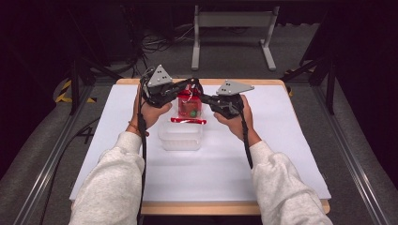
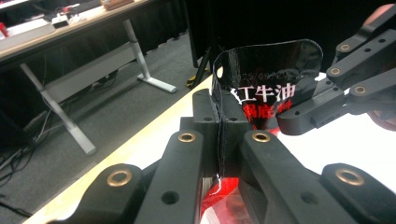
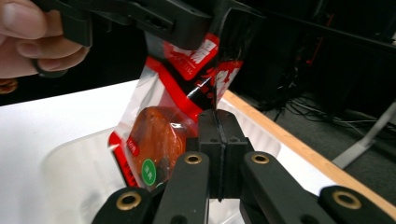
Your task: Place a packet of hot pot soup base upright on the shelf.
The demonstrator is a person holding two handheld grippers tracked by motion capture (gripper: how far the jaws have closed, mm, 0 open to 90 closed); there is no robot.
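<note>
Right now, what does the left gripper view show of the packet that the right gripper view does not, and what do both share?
Left gripper view: the packet's dark top flap with white and red characters, and a grey-legged bench on the floor beyond the table. Right gripper view: an orange block and a green sticker inside the clear lower part, above a clear container. Both: each gripper's own fingers pinched shut on the packet, the other gripper gripping it too.

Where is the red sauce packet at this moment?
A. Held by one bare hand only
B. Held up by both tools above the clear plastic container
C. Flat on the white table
B: the left tool and right tool both pinch the red sauce packet over the clear plastic container.
</note>
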